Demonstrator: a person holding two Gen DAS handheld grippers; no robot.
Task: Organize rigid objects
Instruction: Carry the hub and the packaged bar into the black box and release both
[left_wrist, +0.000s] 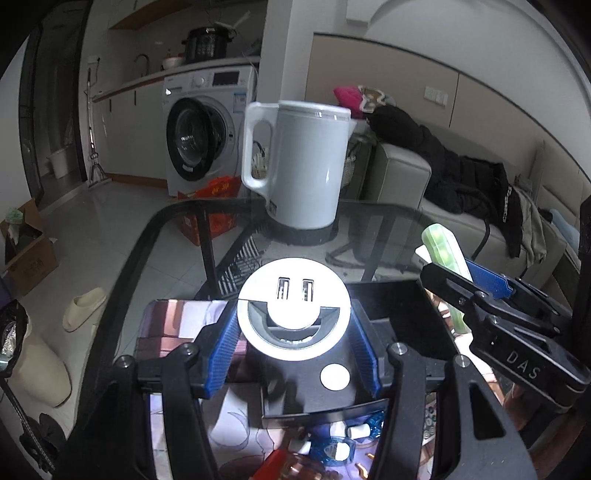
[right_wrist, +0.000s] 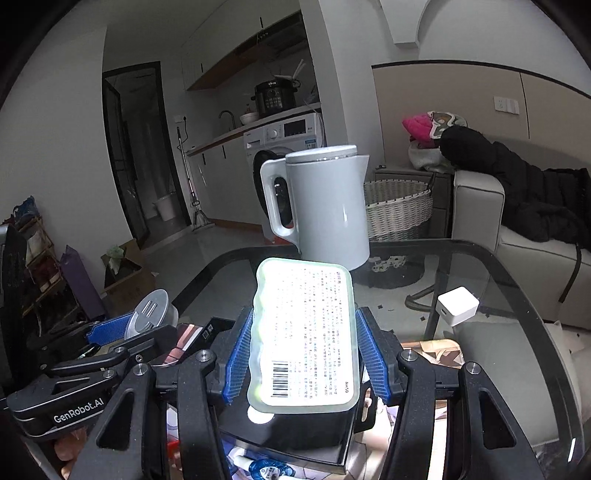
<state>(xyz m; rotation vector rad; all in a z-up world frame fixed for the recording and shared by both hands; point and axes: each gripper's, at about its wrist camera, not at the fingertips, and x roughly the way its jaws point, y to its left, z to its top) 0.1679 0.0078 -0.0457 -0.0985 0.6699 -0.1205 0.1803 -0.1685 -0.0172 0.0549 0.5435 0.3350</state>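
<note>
My left gripper (left_wrist: 293, 336) is shut on a round white USB socket puck (left_wrist: 294, 308), held above a black box (left_wrist: 332, 373) on the glass table. It also shows in the right wrist view (right_wrist: 149, 314). My right gripper (right_wrist: 306, 350) is shut on a pale green flat case with a printed label (right_wrist: 304, 334), held over the same black box (right_wrist: 295, 432). In the left wrist view the right gripper (left_wrist: 480, 280) appears at the right holding the green case (left_wrist: 443, 247) edge-on.
A grey-white kettle (left_wrist: 308, 162) stands at the far side of the glass table (left_wrist: 388, 221). A small white cube charger (right_wrist: 458, 305) sits on the glass at right. A sofa with dark clothes (right_wrist: 524, 192) lies beyond, and a wicker basket (right_wrist: 397, 206).
</note>
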